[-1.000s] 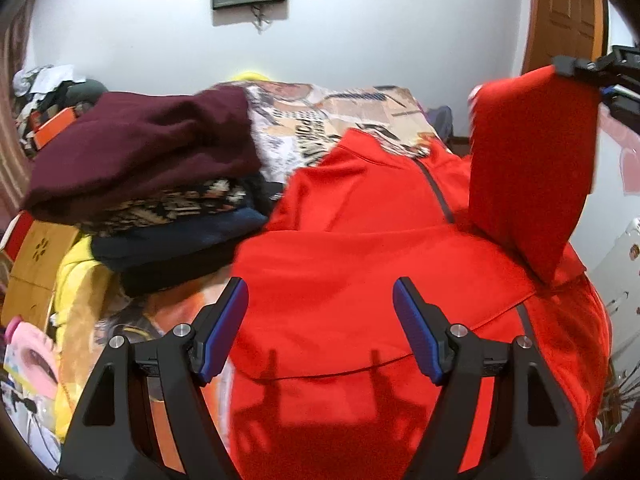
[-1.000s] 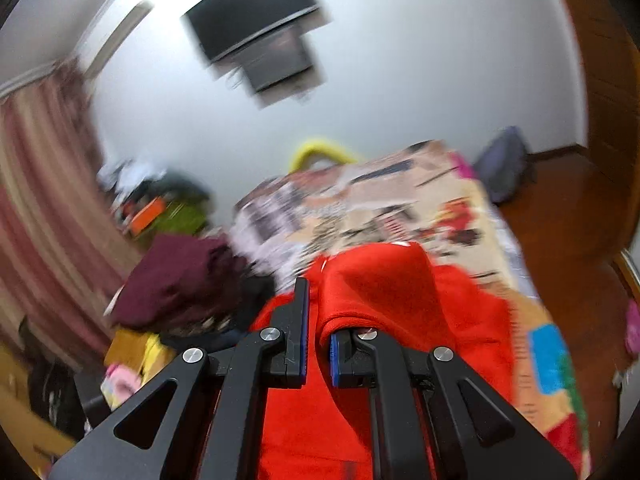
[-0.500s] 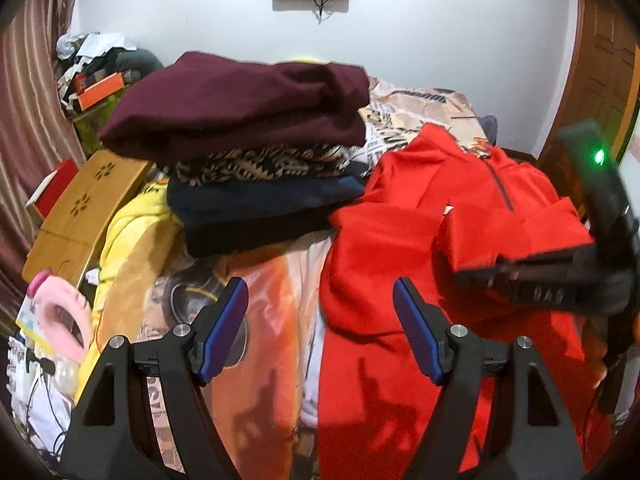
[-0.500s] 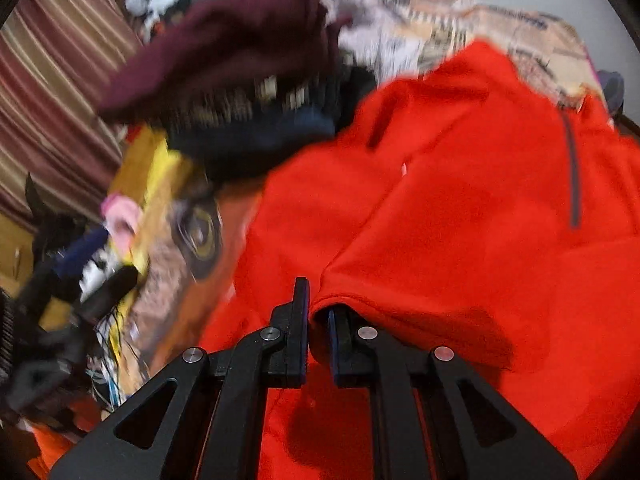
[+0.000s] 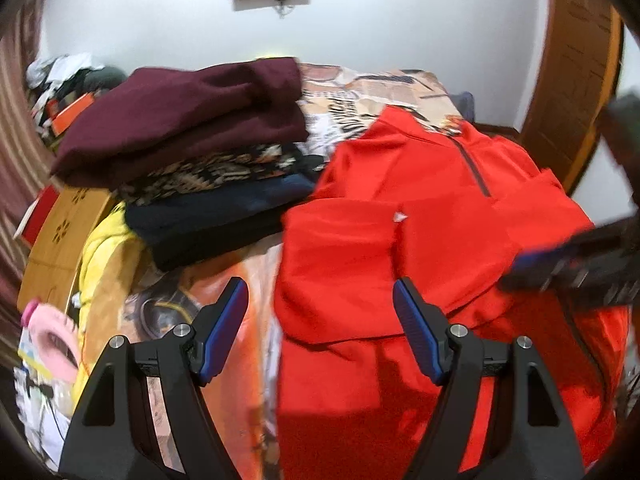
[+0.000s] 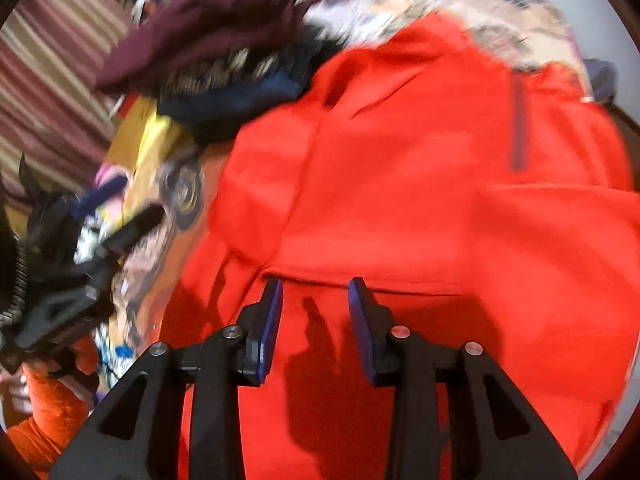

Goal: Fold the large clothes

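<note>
Right wrist view: right gripper [image 6: 315, 294] w/ jaws now parted, empty. A sec ago it pinched the sleeve; that's let go, lying across the red jacket [image 6: 420, 184], which is flat on the bed by the folded stack [image 5: 192, 152]. Left gripper [image 5: 320, 304] spread wide, holding nothing. Both sleeves in; prob. bottom hem fold next.

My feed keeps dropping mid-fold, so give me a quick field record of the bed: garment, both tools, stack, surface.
garment: red jacket lying on the bed, both sleeves folded across its front
left tool: open, holding nothing, above the jacket's left edge
right tool: open, holding nothing, over the jacket's lower part
stack: folded clothes pile, maroon garment on top, left of the jacket
surface: printed bedspread
</note>
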Demonstrator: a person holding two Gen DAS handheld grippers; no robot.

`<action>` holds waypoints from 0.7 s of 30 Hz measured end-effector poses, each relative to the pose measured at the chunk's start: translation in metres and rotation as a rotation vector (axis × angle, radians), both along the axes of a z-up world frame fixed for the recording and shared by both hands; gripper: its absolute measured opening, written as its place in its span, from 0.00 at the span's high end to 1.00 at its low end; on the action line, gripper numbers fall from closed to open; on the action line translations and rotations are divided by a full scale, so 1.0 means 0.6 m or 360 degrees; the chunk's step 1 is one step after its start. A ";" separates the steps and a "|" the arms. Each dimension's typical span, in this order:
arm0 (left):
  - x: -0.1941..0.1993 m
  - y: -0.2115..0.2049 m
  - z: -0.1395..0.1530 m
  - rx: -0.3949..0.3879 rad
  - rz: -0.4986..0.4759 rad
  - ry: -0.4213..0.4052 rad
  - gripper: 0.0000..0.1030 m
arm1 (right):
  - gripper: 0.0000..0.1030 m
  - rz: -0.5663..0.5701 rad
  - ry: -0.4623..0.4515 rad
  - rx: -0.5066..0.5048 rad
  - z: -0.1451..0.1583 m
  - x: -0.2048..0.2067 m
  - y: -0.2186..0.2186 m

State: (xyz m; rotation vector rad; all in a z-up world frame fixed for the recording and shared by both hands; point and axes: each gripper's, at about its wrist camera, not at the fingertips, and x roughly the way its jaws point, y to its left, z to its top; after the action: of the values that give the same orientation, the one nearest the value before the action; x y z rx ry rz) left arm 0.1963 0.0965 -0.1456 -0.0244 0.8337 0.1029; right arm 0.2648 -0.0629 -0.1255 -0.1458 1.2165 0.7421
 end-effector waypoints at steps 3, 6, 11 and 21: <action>0.020 -0.036 -0.009 0.0029 -0.0088 0.0038 0.28 | 0.53 -0.0144 -0.0207 -0.0002 0.040 0.010 -0.056; 0.038 -0.072 -0.024 0.0050 -0.0179 0.0088 0.28 | 0.49 -0.0265 -0.0358 -0.0033 0.064 0.022 -0.110; 0.067 -0.137 -0.054 0.0127 -0.0332 0.0174 0.28 | 0.48 -0.0465 -0.0475 -0.0147 0.067 0.043 -0.187; 0.123 -0.215 -0.103 0.0196 -0.0439 0.0259 0.28 | 0.48 -0.0678 -0.0281 -0.0287 -0.026 0.061 -0.284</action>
State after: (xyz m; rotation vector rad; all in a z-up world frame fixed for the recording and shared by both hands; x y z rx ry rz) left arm 0.2698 -0.0324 -0.2073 0.2166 0.9838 -0.1055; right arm 0.3015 -0.2330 -0.1408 -0.0937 1.0949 0.2428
